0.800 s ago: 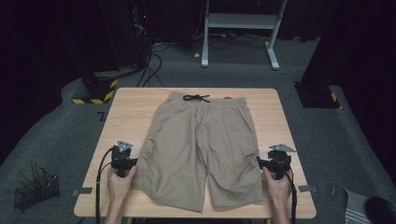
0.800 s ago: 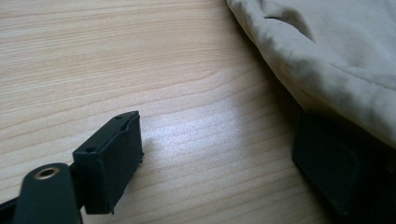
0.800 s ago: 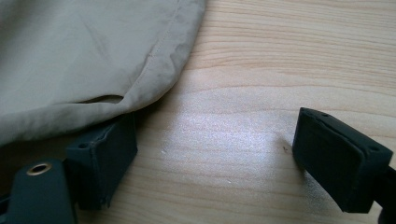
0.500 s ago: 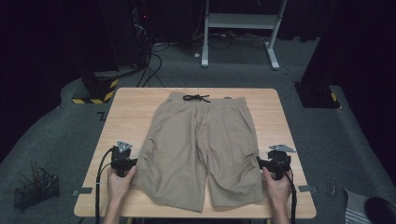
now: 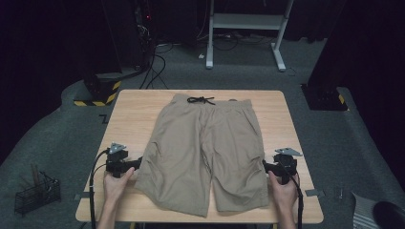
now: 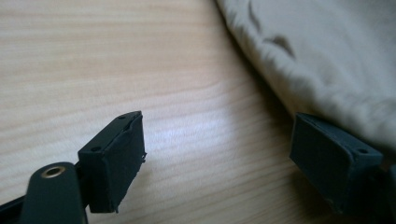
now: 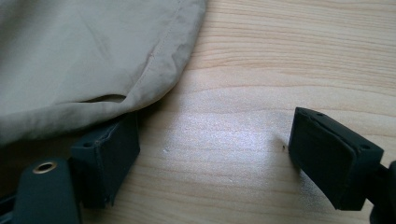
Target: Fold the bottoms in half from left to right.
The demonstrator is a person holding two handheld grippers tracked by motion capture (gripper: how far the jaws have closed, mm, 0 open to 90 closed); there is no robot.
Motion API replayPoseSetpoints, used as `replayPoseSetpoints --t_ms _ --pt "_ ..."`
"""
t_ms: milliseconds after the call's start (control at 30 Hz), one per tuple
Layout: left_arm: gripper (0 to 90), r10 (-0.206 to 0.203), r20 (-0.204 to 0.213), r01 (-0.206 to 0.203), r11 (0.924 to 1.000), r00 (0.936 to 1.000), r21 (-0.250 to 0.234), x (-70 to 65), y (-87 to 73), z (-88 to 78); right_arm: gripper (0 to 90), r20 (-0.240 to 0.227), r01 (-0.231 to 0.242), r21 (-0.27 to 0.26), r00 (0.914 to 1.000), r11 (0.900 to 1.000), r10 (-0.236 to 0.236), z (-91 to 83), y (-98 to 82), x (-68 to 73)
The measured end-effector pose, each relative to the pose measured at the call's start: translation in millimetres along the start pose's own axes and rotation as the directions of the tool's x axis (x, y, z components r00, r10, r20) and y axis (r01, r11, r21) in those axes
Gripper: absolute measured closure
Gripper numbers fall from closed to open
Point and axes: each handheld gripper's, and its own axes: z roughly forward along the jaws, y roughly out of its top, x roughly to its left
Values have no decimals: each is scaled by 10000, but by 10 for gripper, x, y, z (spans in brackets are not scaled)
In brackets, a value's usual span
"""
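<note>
Left gripper [image 5: 136,164], jaws wide apart, nothing held; blocky black rubber pads low over bare wood, one pad tucked at the hem of the shorts [image 5: 207,150]. Right gripper [image 5: 265,167] likewise wide open and empty, one pad under the fabric's edge at the opp. side seam. Each is gripped by a hand [image 5: 117,183] at the table's near edge. Vs. the earlier frame: no visible change; both tongs and cloth sit as before. Shorts: khaki, soft woven cloth w/ light creases, laid flat mid-table [image 5: 133,114], waistband w/ dark drawstring bow [image 5: 200,99] at far side, legs toward the person. Tabletop: pale, smooth wood grain.
</note>
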Motion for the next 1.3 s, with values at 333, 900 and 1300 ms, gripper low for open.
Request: replayPoseSetpoints --t_ms 333,900,1300 --pt "188 264 465 -234 9977 9986 -642 -75 242 -151 163 -4 5 -3 10000 10000 -5 0 0 0" --pt "272 1645 1097 -1670 9859 9803 132 -555 372 216 164 -9 -3 3 10000 10000 3 0 0 0" --pt "232 2345 1985 -2421 9701 9516 146 -932 465 504 151 -183 212 -1 9996 9998 -212 3 3 10"
